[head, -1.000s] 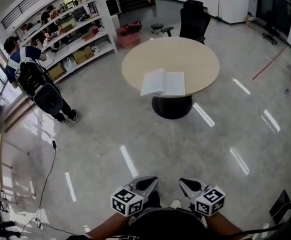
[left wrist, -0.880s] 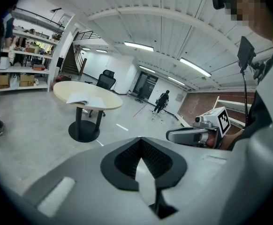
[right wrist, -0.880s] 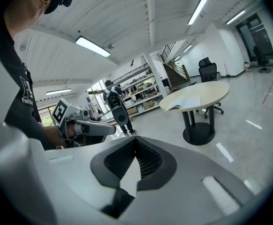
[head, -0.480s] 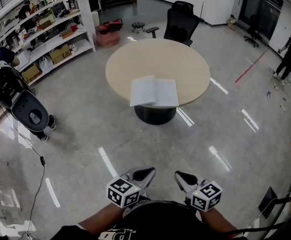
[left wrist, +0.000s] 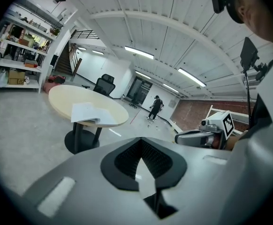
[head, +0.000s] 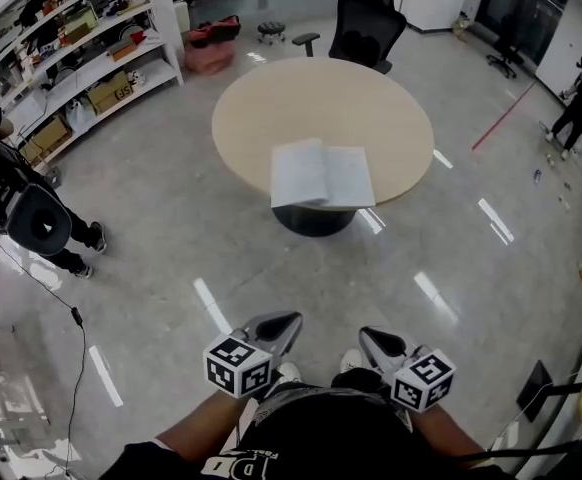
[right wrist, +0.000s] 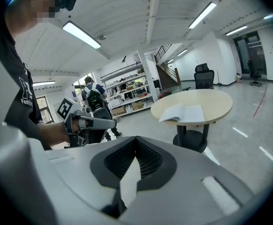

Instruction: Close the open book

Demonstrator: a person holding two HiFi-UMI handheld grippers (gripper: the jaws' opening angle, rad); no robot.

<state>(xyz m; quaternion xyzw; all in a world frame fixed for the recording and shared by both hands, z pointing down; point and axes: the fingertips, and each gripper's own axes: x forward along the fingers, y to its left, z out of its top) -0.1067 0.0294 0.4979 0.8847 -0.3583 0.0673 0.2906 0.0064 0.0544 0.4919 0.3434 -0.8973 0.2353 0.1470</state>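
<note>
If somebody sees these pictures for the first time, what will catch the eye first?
First comes the open book, lying near the front edge of the round beige table in the middle of the hall. Next come the left hand-held gripper and the right hand-held gripper at the bottom of the head view, both shut and empty, with bare floor between them and the table.

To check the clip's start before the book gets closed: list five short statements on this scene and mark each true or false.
1. The book lies open on the round table. True.
2. The left gripper is clamped on the book. False: it is shut on nothing, well short of the table.
3. The right gripper is shut and empty. True.
4. The book lies at the table's far edge. False: it lies at the near edge.
5. A black chair stands beyond the table. True.
</note>
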